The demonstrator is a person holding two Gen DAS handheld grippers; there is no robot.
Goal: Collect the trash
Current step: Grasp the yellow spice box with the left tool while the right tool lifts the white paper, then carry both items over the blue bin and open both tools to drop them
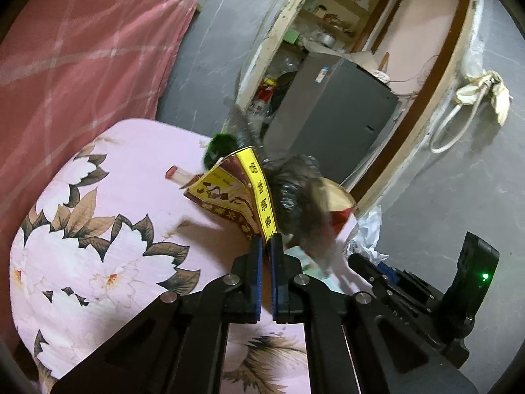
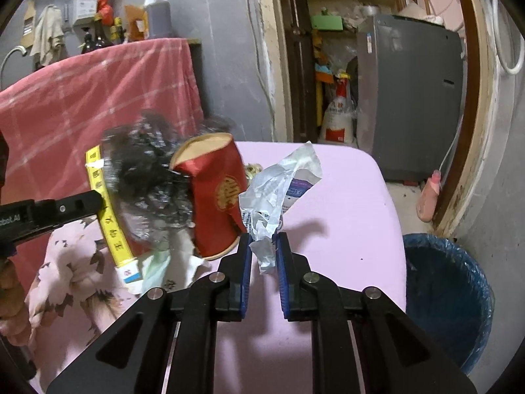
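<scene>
Yellow-edged packet (image 1: 239, 193) clamped in left hand-held gripper (image 1: 266, 241), lifted off bed (image 2: 344, 203); right hand-held gripper (image 2: 263, 241) pinches white wrapper (image 2: 279, 180). Pickup looks done; next, carry both to blue-lined bin (image 2: 449, 295) at right, then release.

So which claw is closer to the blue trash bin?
Right. The right claw, pinching a crumpled white wrapper, sits over the pink bed's edge with the blue trash bin just beside it. The left claw holds a yellow packet farther over the bed.
</scene>
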